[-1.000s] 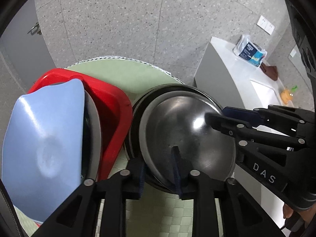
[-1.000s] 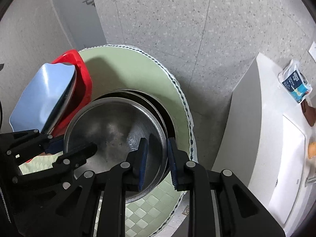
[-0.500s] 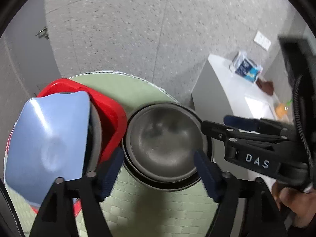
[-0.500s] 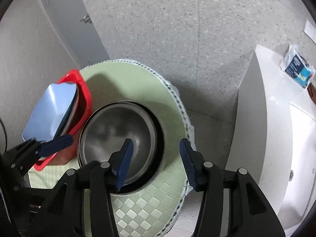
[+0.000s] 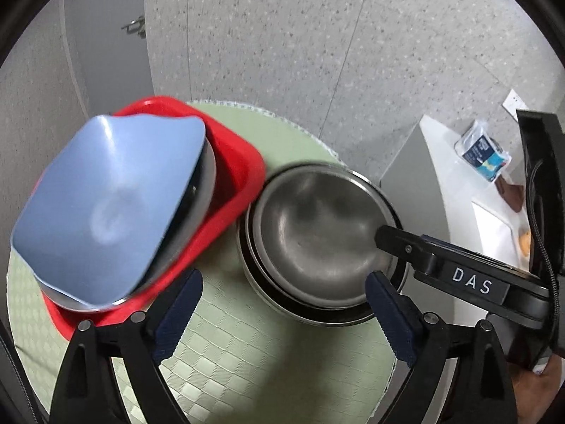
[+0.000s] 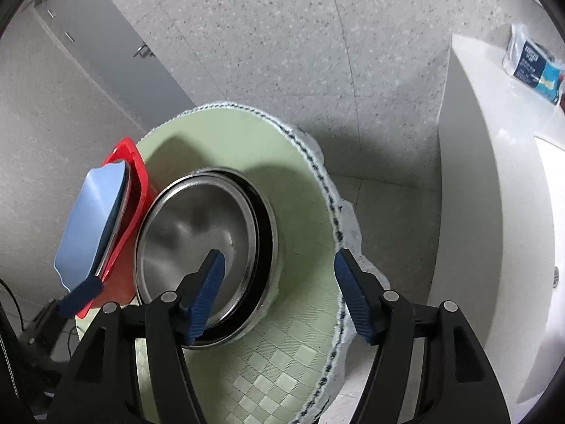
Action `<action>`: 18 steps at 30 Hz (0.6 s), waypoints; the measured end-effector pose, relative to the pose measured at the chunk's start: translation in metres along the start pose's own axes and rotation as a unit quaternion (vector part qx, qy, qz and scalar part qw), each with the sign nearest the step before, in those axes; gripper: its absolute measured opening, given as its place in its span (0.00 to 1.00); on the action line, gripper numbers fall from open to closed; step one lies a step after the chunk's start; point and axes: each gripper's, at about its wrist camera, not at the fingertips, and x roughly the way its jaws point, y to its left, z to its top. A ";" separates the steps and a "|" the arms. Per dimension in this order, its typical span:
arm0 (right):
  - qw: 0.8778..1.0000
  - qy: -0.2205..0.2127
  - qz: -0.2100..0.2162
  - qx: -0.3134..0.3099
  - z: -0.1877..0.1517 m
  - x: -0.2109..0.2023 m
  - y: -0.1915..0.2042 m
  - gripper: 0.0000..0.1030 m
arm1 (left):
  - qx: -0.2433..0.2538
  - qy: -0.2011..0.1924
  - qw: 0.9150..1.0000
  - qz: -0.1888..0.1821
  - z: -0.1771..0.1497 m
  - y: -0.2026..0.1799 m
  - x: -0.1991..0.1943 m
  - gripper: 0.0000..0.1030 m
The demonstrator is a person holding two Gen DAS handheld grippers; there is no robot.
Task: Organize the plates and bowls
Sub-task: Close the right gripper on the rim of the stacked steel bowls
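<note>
Steel bowl sits nested in the stack on the green table, beside the red bin. Left gripper and right gripper hover just above it, jaws spreading, nothing between them.

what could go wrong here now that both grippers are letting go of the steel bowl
1. The blue dish leans tilted in the red tub, so a bump from the opening left gripper could tip it.
2. The steel bowl sits off-centre in the stack beneath, so it may rock.
3. The right gripper, jaws opening, has one pad over the bowl's rim and could snag it.
</note>
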 end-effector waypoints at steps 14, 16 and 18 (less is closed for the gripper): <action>0.998 0.037 0.039 0.027 0.003 0.034 -0.008 0.64 | -0.020 0.032 0.999 -0.003 0.037 0.014 0.043 0.80; 0.998 0.042 0.046 0.031 0.003 0.038 -0.010 0.58 | -0.020 0.039 0.999 -0.005 0.039 0.014 0.051 0.78; 0.996 0.050 0.057 0.036 0.002 0.043 -0.012 0.55 | -0.015 0.039 0.999 0.000 0.041 0.012 0.055 0.77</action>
